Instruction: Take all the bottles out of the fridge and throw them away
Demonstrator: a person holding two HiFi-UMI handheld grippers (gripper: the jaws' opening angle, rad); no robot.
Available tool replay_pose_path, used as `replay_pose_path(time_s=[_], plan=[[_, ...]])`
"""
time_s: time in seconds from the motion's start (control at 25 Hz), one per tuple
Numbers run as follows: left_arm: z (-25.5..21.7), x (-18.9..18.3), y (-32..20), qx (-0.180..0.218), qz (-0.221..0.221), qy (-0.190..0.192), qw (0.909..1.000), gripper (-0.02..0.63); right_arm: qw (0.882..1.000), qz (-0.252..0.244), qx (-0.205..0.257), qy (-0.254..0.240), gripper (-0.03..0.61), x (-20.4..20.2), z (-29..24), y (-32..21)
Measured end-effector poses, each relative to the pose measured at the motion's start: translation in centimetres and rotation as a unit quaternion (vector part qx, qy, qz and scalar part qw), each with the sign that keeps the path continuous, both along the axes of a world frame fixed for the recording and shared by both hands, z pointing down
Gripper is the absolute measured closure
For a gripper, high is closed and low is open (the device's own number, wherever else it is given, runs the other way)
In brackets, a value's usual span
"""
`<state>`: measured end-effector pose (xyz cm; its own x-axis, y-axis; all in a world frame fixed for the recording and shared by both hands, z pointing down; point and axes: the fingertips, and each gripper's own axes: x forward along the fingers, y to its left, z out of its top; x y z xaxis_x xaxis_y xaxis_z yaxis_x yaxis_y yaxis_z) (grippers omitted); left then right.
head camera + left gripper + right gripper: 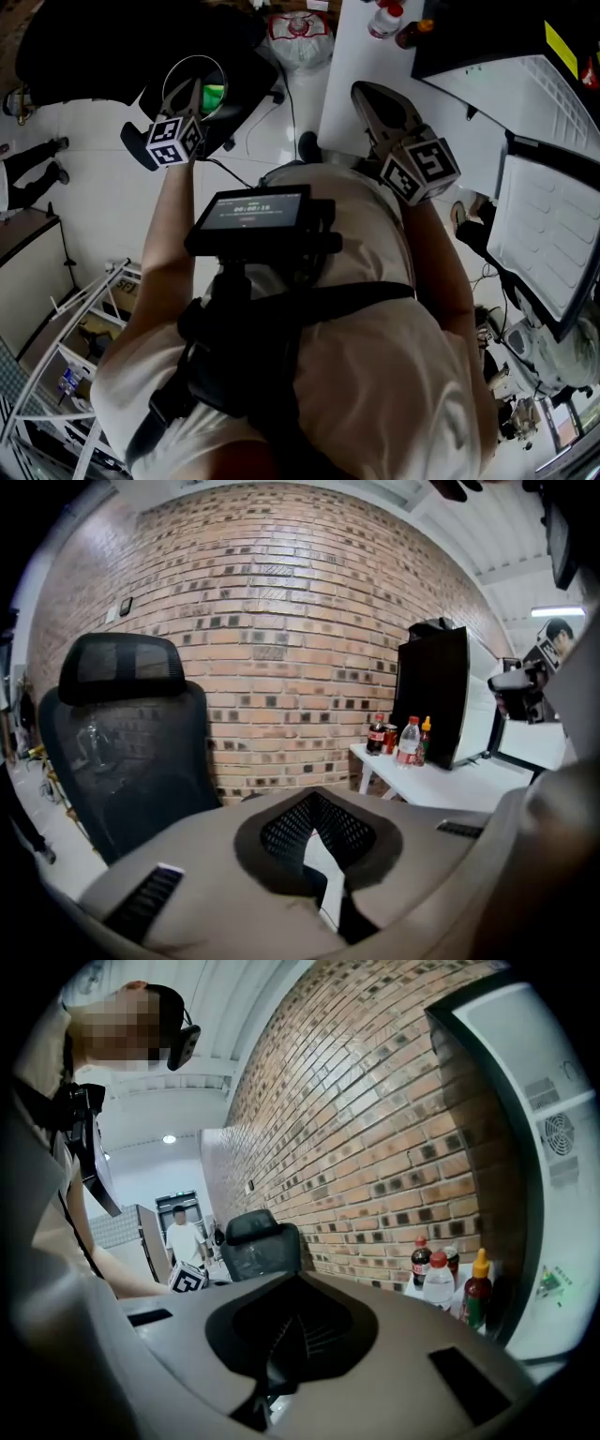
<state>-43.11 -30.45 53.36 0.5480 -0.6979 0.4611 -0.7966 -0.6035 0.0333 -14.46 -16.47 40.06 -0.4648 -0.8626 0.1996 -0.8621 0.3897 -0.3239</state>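
Since it backs both gripper views, brick wall [281, 621]: red brick, runs behind chair, table & fridge.
fridge [553, 1176]: white side w/ round fan-like mark & small green glow low down. Black side faces left gripper view.
fridge door [553, 234]: stands open, pale ribbed inside.
person [328, 375]: pale top, black harness. Fills mid head view, blocks floor below.
office chair [122, 742]: black mesh, by wall, left of table.
table [450, 785]: white, right beside fridge.
bin [178, 67]: round rim, dark inside, green thing [214, 95] in it. Lies just past left gripper's tip in head view.
white bag [300, 37]: on floor nr table, contents unclear.
chest screen [253, 208]: white digits, look like 00:00:15.
left gripper [314, 803]: jaws together, nothing btwn. Points at wall btwn chair & table.
right gripper [298, 1279]: jaws together, nothing btwn.
marker cubes [424, 169]: b/w square codes, no words.
bottles [409, 742]: out of fridge, tight group on table beside it, well apart from both grippers.
water bottle [438, 1283]: clear, red cap.
cola bottle [422, 1262]: dark, red label, brand too small to read.
sauce bottle [477, 1299]: red, yellow nozzle, nearest fridge.
can [453, 1262]: red, at the back, print unreadable.
yellow sticker [561, 47]: on fridge top, print too small.
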Motion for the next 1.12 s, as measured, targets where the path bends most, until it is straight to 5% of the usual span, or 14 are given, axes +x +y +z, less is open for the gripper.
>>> replay_pose_path(time_s=[0.48, 1.12], plan=[[-7.1, 13.1, 3.0, 0.038, 0.126, 0.06, 0.9895, 0.612, 0.998, 0.062, 0.025, -0.007, 0.572, 6.5, -2.1, 2.9], [-13.7, 33.1, 11.1, 0.05, 0.274, 0.118, 0.9531, 0.612, 0.988, 0.149, 0.049, -0.005, 0.572, 17.7, -3.2, 9.6]])
